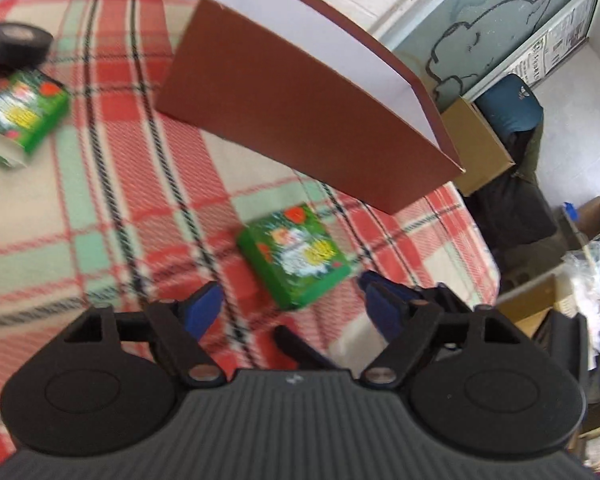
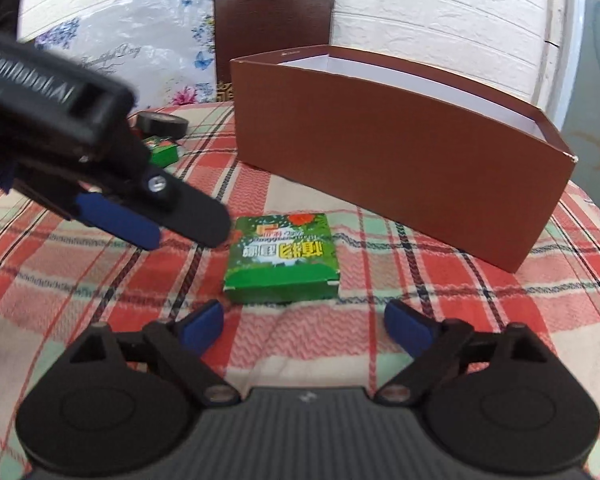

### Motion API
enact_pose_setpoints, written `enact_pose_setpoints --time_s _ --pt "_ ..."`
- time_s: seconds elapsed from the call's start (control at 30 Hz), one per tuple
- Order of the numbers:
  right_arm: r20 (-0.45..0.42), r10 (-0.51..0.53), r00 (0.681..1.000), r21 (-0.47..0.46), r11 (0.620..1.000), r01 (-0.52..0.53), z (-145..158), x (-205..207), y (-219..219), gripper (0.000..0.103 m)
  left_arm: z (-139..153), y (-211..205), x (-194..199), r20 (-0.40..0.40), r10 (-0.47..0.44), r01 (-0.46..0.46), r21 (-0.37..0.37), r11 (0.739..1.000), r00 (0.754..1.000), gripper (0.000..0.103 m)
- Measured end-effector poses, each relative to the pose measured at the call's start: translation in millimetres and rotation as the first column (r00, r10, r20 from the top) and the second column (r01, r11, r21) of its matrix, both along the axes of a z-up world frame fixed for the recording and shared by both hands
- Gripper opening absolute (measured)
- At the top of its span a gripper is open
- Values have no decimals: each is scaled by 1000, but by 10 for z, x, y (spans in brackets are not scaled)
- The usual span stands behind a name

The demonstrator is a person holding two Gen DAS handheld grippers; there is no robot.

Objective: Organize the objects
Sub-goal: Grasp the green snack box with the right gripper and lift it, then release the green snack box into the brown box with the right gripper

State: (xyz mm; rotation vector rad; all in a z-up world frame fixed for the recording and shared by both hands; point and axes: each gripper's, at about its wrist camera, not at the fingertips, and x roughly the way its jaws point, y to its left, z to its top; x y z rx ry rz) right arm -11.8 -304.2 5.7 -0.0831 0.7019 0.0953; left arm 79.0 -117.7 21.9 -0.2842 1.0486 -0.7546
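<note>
Plaid cloth (image 2: 380, 280), green box (image 2: 282, 258) beside brown box (image 2: 400, 160).

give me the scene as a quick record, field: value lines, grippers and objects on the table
surface: plaid cloth
container: brown box, open top, nothing visible inside
near item: green packet, flat on the cloth in front of the brown box
far items: second green packet; black tape roll beyond it
left gripper: open, empty, above the near packet
right gripper: open, empty, just short of the near packet
</note>
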Motion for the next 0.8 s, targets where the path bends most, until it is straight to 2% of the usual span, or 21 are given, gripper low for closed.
enact_pose_setpoints --time_s 0.07,0.17,0.2,0.23,0.27,0.33,0.37,0.4,0.47,0.57,0.63,0.73,0.77,0.8 --pt "-4 17 1000 15 1000 -17 -24 35 9 100 -72 -99 76 -25 5 -4 28 1000 1000 90" --pt "-22 39 999 20 999 -39 -26 158 55 102 -150 -230 171 -13 14 -13 65 998 1000 85" --pt "-26 46 999 24 999 -45 -21 199 66 96 -141 -262 196 -2 15 -15 72 997 1000 64" --pt "-24 52 998 25 998 -51 -17 234 74 87 -134 -310 226 -13 -4 5 81 997 1000 49" --pt "-6 65 998 23 998 -65 -1 248 92 63 -93 -324 240 -18 -3 4 83 997 1000 48" --pt "63 36 997 -14 999 -35 62 230 135 61 183 -329 155 71 -17 12 68 998 997 48" --pt "127 32 991 -19 999 -30 125 169 138 61 365 -360 102 141 -43 35 59 998 989 51" --pt "207 27 978 -39 999 -20 211 93 149 61 540 -390 71 204 -63 55 46 997 977 58" --pt "370 23 929 -91 996 12 408 5 183 61 812 -518 63 312 -81 71 44 996 947 67" --pt "492 -18 871 -120 989 89 627 199 174 61 956 -832 219 443 -99 57 106 993 891 68" --pt "498 -57 865 -98 988 121 705 471 86 62 930 -976 424 450 -81 33 114 993 889 68" --pt "441 -129 888 -12 989 150 711 855 -88 63 815 -1112 722 410 -57 7 122 992 910 68" --pt "416 -146 898 1 987 160 686 969 -127 65 769 -1138 796 404 -44 -9 128 992 914 69" --pt "388 -167 907 12 984 176 647 1073 -166 76 751 -1157 818 398 -25 -33 139 990 917 69"
